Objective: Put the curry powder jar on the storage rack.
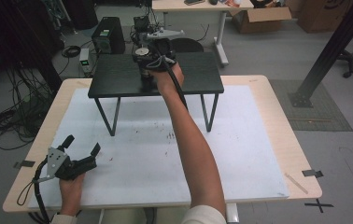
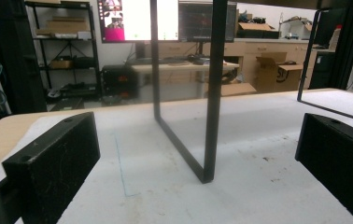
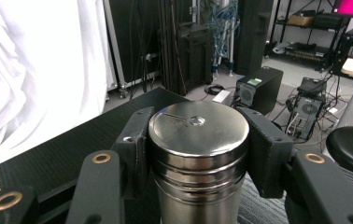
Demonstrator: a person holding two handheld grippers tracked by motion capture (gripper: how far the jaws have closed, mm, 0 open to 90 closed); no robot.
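A shiny steel canister (image 3: pixel 198 158) with a flat lid stands upright between the two jaws of my right gripper (image 3: pixel 198 147), whose pads press on its sides. In the high view that right gripper (image 1: pixel 145 65) is over the small black raised table (image 1: pixel 118 77), and the canister's round lid (image 1: pixel 142 51) shows there. Whether the canister rests on the black top I cannot tell. My left gripper (image 1: pixel 82 144) lies low at the near left of the white mat (image 1: pixel 240 140), jaws wide apart with nothing between them. In the left gripper view its jaws (image 2: pixel 198 154) frame a black table leg (image 2: pixel 212 93).
The black table stands on thin legs (image 1: pixel 114 119) at the far middle of the mat. A cable (image 1: pixel 177 84) trails along the right forearm. Beyond the table's far edge are a black box (image 1: pixel 108 35), cables and a stool (image 3: pixel 352 144).
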